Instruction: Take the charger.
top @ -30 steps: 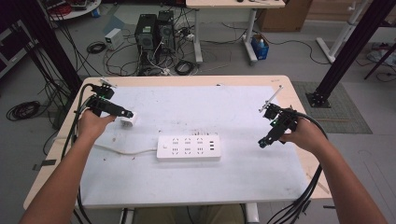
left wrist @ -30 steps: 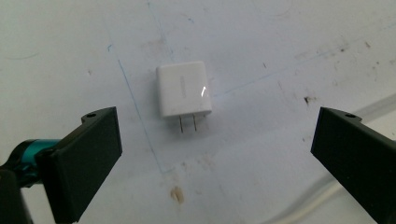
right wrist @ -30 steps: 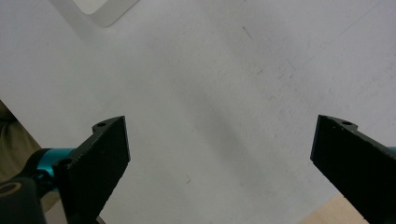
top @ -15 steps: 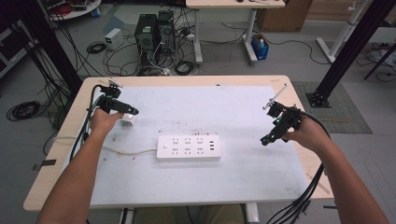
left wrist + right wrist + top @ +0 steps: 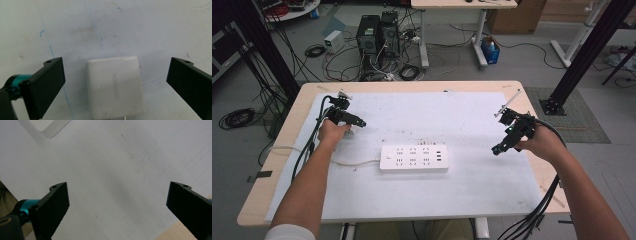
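Note:
A white UGREEN charger block [image 5: 115, 87] lies flat on the white mat, its prongs toward the camera, in the gap between the jaws of my left gripper [image 5: 116, 68], which is open and not touching it. In the high view the left gripper [image 5: 358, 122] hovers at the mat's left side, with the charger [image 5: 352, 131] just beneath its tips. A white power strip [image 5: 413, 159] lies in the middle of the mat. My right gripper [image 5: 497, 148] is open over bare mat to the strip's right, with nothing between its jaws [image 5: 117, 192].
The strip's white cord [image 5: 357, 162] runs left off the wooden table [image 5: 277, 165]. A corner of the strip [image 5: 47, 126] shows in the right gripper view, and the table's edge [image 5: 175, 232] lies close by. Black cables [image 5: 537, 215] trail from the right gripper.
My left gripper lifted slightly, then came back down over the charger, jaws still open. The right gripper has hardly moved.

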Demonstrator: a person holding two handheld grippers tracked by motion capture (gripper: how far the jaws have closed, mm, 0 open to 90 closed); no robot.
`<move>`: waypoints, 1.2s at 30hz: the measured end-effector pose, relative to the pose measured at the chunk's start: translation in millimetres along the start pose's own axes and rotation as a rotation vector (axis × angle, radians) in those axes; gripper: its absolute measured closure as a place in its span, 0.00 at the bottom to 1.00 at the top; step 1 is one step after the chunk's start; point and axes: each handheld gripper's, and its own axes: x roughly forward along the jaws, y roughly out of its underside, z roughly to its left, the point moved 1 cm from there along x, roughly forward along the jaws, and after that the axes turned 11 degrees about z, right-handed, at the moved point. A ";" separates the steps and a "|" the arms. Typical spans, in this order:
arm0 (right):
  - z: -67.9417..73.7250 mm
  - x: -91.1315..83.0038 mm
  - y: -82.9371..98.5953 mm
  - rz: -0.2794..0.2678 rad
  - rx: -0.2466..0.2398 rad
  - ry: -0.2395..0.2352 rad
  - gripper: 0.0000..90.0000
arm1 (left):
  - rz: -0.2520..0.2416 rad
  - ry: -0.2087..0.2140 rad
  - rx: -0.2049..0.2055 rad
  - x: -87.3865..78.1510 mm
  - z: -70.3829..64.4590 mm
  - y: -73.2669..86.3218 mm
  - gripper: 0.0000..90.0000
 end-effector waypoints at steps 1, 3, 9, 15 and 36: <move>0.3 -0.7 0.3 -0.003 -0.002 0.001 0.04 | 0.002 -0.011 -0.001 3.4 -0.8 -0.3 0.02; 1.1 -1.4 0.7 -0.008 -0.001 0.000 0.04 | 0.008 -0.027 0.006 5.1 -0.8 -0.7 0.02; 1.2 -1.3 0.8 -0.007 -0.002 0.003 0.04 | 0.020 -0.039 0.014 10.1 -1.0 0.3 0.04; 2.3 -1.3 0.1 -0.002 0.000 0.003 0.04 | 0.021 -0.052 0.028 14.0 -2.9 1.9 0.09; 5.3 1.1 -4.8 0.006 -0.026 0.014 0.04 | -0.001 -0.059 0.063 4.4 -7.1 6.9 0.47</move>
